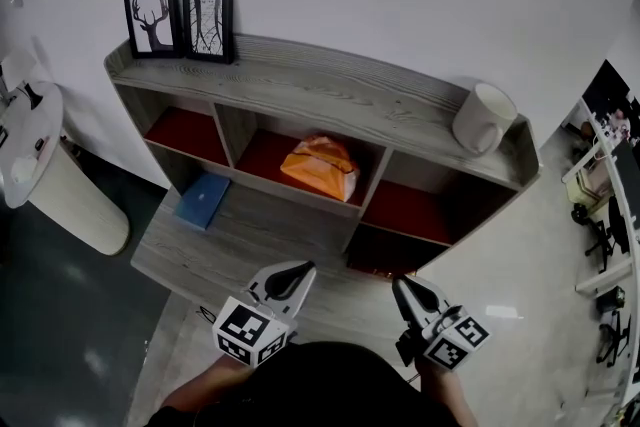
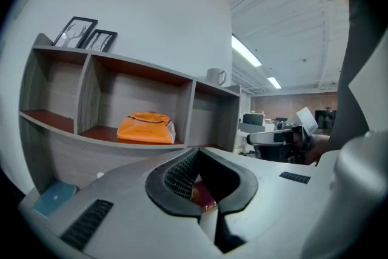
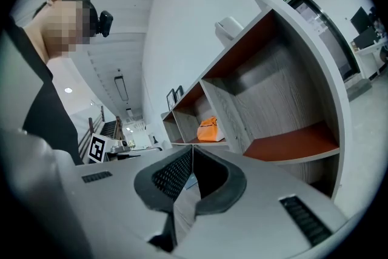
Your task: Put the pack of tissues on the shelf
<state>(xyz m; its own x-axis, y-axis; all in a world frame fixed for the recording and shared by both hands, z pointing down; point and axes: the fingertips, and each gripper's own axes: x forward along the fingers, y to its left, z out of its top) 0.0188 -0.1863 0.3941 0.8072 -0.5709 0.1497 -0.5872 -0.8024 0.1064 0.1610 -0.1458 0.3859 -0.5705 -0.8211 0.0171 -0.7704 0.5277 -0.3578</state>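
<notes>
- Head view: a grey wooden shelf [image 1: 330, 87] with three red-floored compartments fills the middle of the frame.
- The orange pack of tissues [image 1: 320, 168] lies in the middle compartment, alone there.
- Two picture frames [image 1: 178, 15] stand on the top board at upper left, and a white mug [image 1: 483, 118] stands on it at right.
- A blue box [image 1: 204, 200] lies on the lower ledge, below the left compartment.
- At the bottom, the left gripper [image 1: 285, 281] and right gripper [image 1: 412, 295] point toward the shelf, well apart from the pack, each with its jaws pressed together.
- Left gripper view: the left gripper [image 2: 197, 153] has its jaws tip to tip with nothing pinched.
- The pack of tissues [image 2: 146, 128] sits left of centre in the shelf [image 2: 189, 112]; the blue box [image 2: 54, 198] is at lower left and the mug [image 2: 216, 76] on top.
- Right gripper view: the right gripper [image 3: 192, 150] has its jaws together and empty.
- The pack of tissues [image 3: 209, 129] shows small just above them, inside the shelf [image 3: 285, 91]; the mug [image 3: 229, 27] is near the top.
</notes>
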